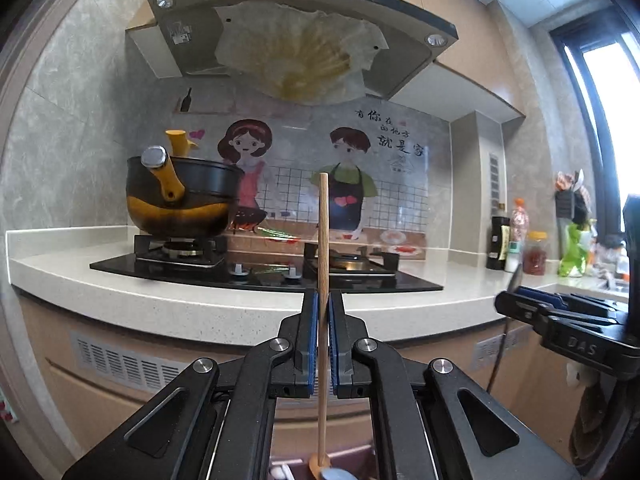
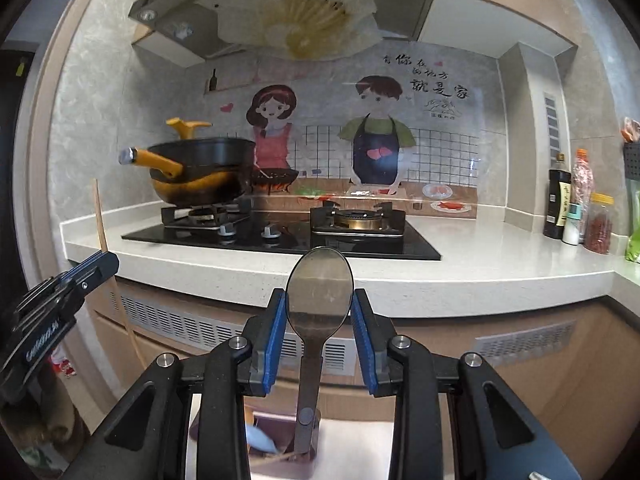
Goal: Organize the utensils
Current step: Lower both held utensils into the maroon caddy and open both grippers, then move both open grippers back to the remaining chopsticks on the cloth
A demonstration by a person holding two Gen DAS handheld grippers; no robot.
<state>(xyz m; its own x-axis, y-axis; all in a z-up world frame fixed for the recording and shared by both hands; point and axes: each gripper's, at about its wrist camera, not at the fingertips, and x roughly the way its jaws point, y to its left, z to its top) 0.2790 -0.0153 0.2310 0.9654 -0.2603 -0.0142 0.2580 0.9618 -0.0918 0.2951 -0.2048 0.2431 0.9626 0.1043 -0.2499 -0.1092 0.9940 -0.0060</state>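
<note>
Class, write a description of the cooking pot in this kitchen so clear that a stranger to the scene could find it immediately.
Start at the black glass hob set in the pale countertop beneath the extractor hood. The pot sits on the hob's left burner. It alone is yellow with a black rim and a yellow handle capped in silver; the right burner is bare.

Ahead of us the front strip of the surface (image 2: 400,284) lies bare — a tool could pass there. The gas hob (image 2: 280,236) fills the middle, the pot (image 2: 200,176) crowds its left burner, the range hood (image 1: 304,36) hangs low, and bottles (image 2: 576,204) block the right corner.
</note>
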